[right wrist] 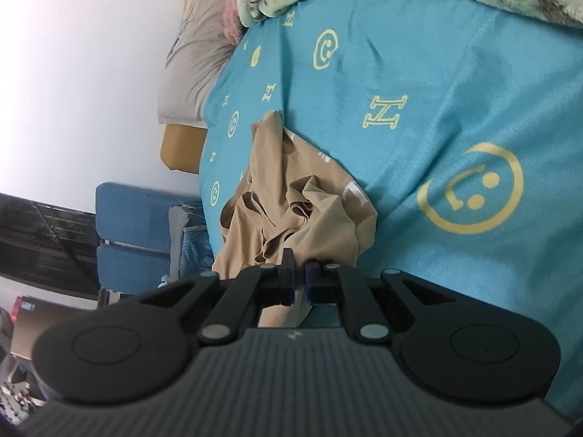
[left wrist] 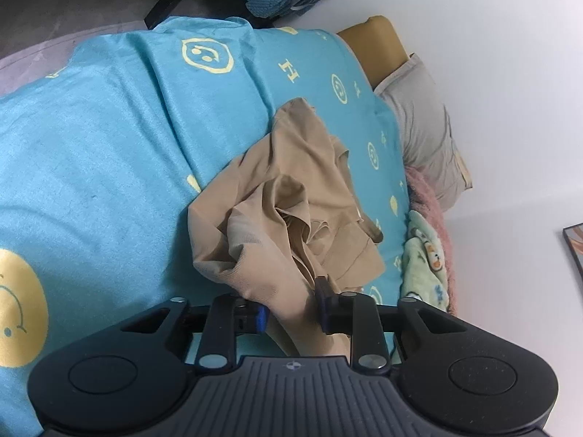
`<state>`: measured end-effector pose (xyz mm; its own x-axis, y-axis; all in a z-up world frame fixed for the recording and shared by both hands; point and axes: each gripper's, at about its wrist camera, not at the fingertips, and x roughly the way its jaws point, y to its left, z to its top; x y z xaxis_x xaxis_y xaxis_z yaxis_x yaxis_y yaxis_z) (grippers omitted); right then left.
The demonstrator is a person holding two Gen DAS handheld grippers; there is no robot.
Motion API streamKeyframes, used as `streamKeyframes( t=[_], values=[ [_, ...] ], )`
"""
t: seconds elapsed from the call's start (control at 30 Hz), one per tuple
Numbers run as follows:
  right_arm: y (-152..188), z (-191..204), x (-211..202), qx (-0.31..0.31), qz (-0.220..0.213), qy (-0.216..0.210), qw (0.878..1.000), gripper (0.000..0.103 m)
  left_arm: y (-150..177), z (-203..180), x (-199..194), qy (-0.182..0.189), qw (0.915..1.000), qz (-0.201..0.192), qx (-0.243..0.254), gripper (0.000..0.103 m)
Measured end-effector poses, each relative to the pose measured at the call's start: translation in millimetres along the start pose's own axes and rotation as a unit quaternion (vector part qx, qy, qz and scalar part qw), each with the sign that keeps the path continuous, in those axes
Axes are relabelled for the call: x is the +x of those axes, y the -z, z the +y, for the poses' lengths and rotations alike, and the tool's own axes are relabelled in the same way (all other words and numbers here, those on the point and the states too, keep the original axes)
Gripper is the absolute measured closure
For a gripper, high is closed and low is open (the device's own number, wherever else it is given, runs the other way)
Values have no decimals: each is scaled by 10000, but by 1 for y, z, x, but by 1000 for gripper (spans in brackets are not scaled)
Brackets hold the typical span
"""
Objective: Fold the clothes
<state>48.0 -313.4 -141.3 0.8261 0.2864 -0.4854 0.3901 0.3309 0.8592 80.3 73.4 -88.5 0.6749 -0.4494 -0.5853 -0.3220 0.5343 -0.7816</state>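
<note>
Crumpled on the blue bedsheet [left wrist: 109, 138]: tan garment [left wrist: 291, 196]. Left gripper [left wrist: 291, 309] jaws clamped on a fold of it; right gripper [right wrist: 299, 276] jaws shut on its near edge.

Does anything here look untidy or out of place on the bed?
Yes. The tan garment lies crumpled in a heap on the blue bedsheet, not flat for folding. The left gripper and right gripper each pinch a bunched part of it. A green blanket sits rumpled by the wall.
</note>
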Motion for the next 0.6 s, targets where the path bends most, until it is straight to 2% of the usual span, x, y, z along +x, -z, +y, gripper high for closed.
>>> streamKeyframes(
  t=[0.13, 0.3, 0.43, 0.6],
  values=[
    [-1, 4, 5, -161, -54, -45, 9998, 95, -9, -5, -3, 92, 9998, -113, 124, 91],
    [-11, 31, 5, -347, -234, -235, 9988, 96, -20, -43, -14, 377, 9971, -404, 519, 94],
    [-23, 80, -11, -726, -490, -551, 9946, 96, -27, -83, -42, 665, 9922, -692, 797, 95],
    [-28, 130, -57, -1082, -742, -992, 9864, 96, -22, -123, -91, 983, 9845, -902, 1143, 95]
  ],
)
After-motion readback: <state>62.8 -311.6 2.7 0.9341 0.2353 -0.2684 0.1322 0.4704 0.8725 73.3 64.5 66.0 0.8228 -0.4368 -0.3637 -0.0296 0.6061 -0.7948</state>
